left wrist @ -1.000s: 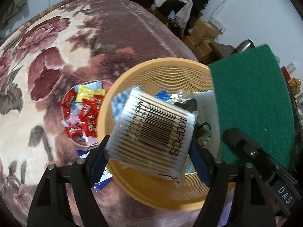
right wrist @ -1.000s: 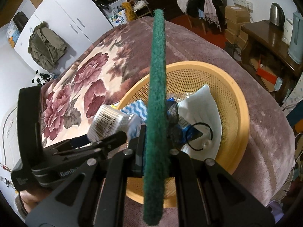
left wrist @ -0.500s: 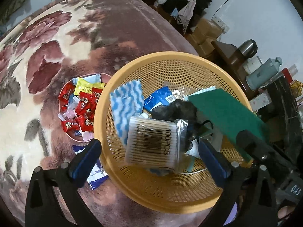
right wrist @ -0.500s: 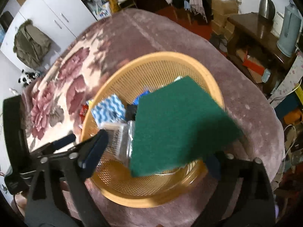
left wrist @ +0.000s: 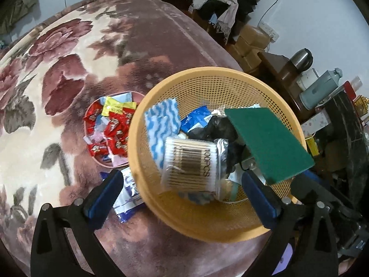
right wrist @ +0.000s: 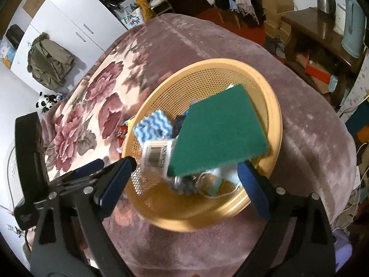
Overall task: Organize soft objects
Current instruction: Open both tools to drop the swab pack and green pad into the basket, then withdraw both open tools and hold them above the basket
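- While both tools hang over the orange mesh basket (left wrist: pixel 161 207), the left gripper (left wrist: pixel 182 191) stands with its jaws spread wide and nothing between the blue pads (left wrist: pixel 103 191); the cotton swab pack (left wrist: pixel 191 161) lies loose in the basket below it, barcode side up
- right gripper (right wrist: pixel 184 180) is likewise spread wide, gripping nothing; the green scouring pad (right wrist: pixel 219 131) sits tilted over the heap in the basket, its near edge between the two fingers but touching neither as far as I can see
- in the left wrist view the same pad slants across the right side of the basket, one corner reaching past the rim toward the other tool
- under and beside the pad lie a blue-and-white wavy cloth (left wrist: pixel 162 124), a blue packet (left wrist: pixel 197 120), something black and crumpled (left wrist: pixel 221 129) and a thin cord; what the pale pieces at the bottom are I cannot tell
- the basket rests on a plush floral blanket (left wrist: pixel 57 80); just beside it, to the left, stands a pink dish (left wrist: pixel 101 162) of red and yellow sweet wrappers, touching or nearly touching the rim
- a blue-and-white sachet (left wrist: pixel 129 196) lies on the blanket near the left tool's finger, partly tucked under the basket edge
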`<state>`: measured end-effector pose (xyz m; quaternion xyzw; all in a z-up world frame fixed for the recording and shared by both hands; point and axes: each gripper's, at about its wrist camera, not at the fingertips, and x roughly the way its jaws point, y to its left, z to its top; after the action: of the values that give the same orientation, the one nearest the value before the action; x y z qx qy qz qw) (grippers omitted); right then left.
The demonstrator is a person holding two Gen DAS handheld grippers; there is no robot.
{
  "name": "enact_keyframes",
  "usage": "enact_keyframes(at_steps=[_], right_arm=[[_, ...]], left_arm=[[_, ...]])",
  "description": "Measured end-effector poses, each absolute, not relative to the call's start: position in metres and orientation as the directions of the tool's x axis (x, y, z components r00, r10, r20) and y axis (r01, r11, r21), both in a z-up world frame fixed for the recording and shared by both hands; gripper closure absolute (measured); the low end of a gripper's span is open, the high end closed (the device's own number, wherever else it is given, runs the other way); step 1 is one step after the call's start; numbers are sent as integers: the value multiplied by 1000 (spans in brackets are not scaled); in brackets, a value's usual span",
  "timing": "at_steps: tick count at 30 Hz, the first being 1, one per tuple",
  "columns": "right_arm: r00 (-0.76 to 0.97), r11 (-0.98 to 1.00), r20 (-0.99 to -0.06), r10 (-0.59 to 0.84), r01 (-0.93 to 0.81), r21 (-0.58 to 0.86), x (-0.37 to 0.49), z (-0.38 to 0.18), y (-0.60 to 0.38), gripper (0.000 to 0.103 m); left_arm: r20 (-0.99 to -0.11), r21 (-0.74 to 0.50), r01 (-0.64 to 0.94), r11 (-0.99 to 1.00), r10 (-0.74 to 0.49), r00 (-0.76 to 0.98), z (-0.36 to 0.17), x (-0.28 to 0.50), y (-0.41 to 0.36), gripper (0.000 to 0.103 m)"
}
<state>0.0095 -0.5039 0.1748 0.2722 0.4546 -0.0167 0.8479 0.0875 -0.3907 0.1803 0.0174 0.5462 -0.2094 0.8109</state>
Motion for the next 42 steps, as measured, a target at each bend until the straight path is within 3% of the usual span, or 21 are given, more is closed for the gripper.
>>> enact_keyframes(at_steps=[9, 17, 19, 24, 42], right_arm=[[593, 865, -780, 198, 269, 424, -7, 186, -485, 8], [542, 899, -833, 113, 301, 318, -11, 186, -475, 8], [534, 904, -840, 91, 310, 295, -12, 186, -474, 0], [523, 912, -849, 72, 310, 268, -12, 184, -469, 0], [523, 900, -852, 29, 356, 250, -18, 177, -464, 0]], left_arm=[[-907, -192, 358, 914, -305, 291, 180, 72, -376, 0], [-920, -178, 355, 918, -283, 271, 177, 64, -366, 0], [-921, -175, 351, 920, -279, 272, 176, 64, -363, 0], [-917, -178, 346, 921, -283, 283, 174, 65, -359, 0], [-923, -131, 373, 918, -250, 291, 167, 64, -362, 0]])
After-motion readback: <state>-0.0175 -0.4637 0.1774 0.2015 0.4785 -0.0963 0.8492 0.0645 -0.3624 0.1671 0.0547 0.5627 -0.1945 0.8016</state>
